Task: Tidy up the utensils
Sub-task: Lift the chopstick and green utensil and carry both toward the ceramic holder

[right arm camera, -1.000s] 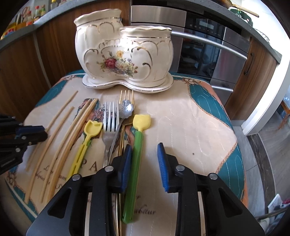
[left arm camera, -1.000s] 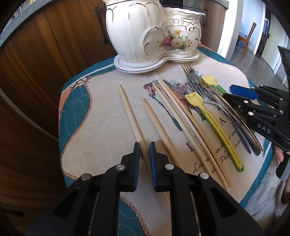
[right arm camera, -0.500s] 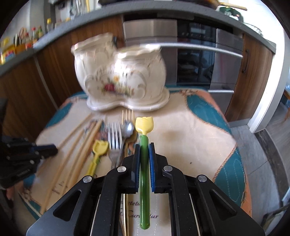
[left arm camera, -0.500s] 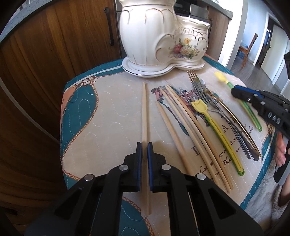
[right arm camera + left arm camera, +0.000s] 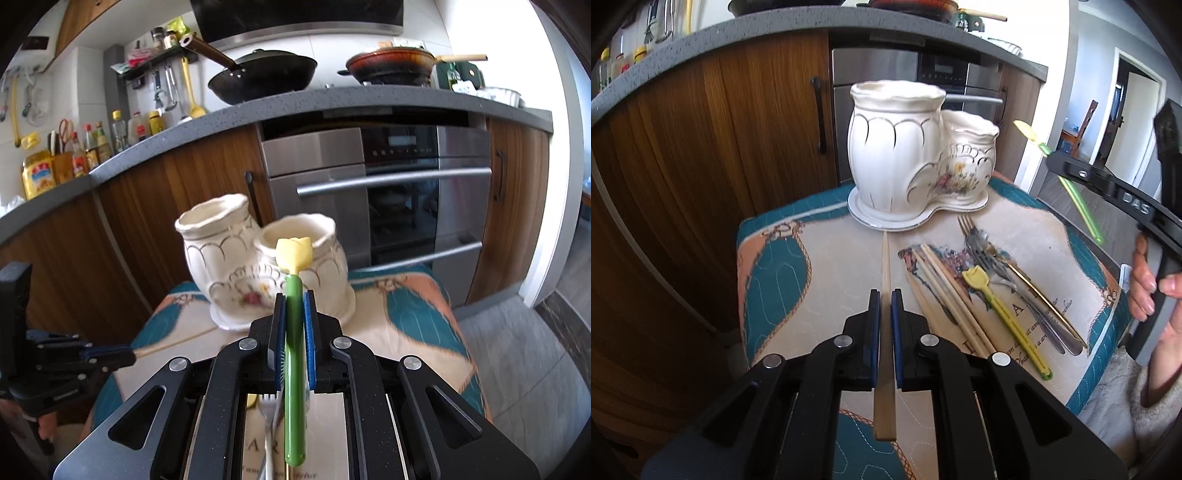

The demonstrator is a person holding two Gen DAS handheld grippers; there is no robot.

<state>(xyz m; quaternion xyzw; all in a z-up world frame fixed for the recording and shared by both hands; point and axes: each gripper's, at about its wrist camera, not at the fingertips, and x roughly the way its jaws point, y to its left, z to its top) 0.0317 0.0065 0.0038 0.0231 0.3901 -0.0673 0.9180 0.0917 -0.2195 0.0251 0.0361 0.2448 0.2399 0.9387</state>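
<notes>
My left gripper (image 5: 885, 295) is shut on a wooden chopstick (image 5: 885, 258), held above the cloth with its tip toward the white ceramic utensil holder (image 5: 905, 155). My right gripper (image 5: 294, 297) is shut on a green-handled spoon with a yellow head (image 5: 294, 254), raised in front of the holder (image 5: 236, 266). In the left wrist view that spoon (image 5: 1082, 205) hangs in the air at the right, in the right gripper (image 5: 1060, 160). On the cloth lie several chopsticks (image 5: 945, 291), a yellow spoon (image 5: 1001, 310) and metal forks and spoons (image 5: 1019, 280).
The small table wears a quilted teal and cream cloth (image 5: 812, 280). Wooden cabinets (image 5: 713, 147) and a steel oven (image 5: 402, 199) stand close behind it. A person's hand (image 5: 1145, 280) grips the right tool's handle. The left gripper (image 5: 110, 356) shows at the left of the right wrist view.
Both grippers closed, the left on a chopstick and the right on the green spoon. Both then rose off the cloth and tilted up toward the ceramic holder.
</notes>
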